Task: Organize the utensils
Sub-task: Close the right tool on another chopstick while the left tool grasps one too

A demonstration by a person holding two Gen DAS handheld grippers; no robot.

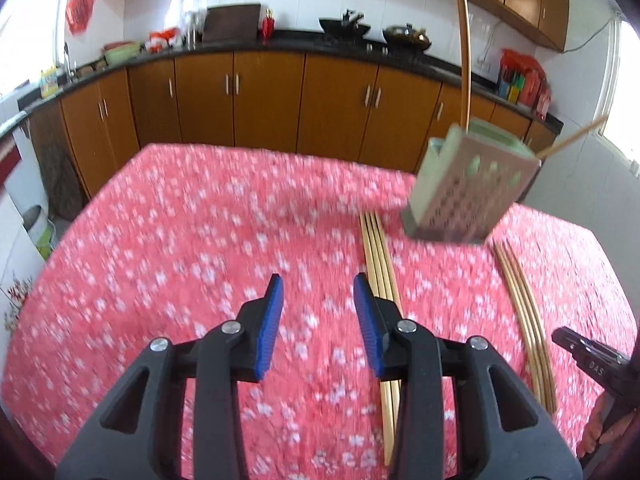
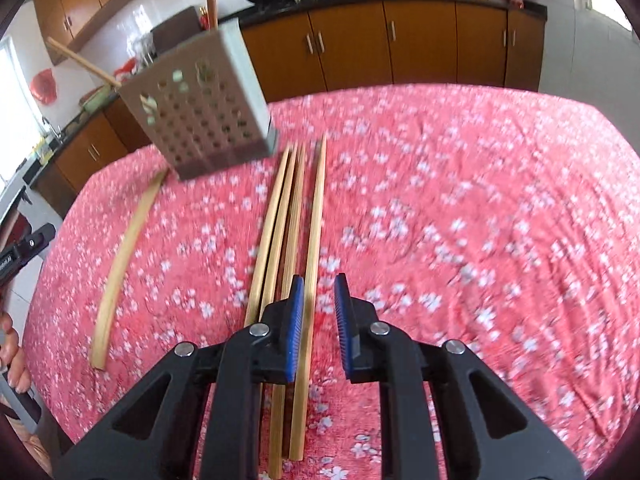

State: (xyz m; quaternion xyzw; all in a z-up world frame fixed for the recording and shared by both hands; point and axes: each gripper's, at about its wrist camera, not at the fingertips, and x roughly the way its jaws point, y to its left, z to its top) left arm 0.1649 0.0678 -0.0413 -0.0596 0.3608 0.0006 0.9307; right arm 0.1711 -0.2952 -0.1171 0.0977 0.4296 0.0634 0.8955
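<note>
Chopsticks (image 2: pixel 296 240) lay beneath your right gripper (image 2: pixel 319 288), slightly parted and empty; left gripper (image 1: pixel 319 292), wider, also empty; pinching one came next.

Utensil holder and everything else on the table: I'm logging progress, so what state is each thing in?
Utensil holder: upright on the table, two chopsticks in it.
Chopstick bundle: flat on the cloth.
Second chopstick group: flat, apart.
Left gripper: open, empty.
Right gripper: open, empty.
</note>
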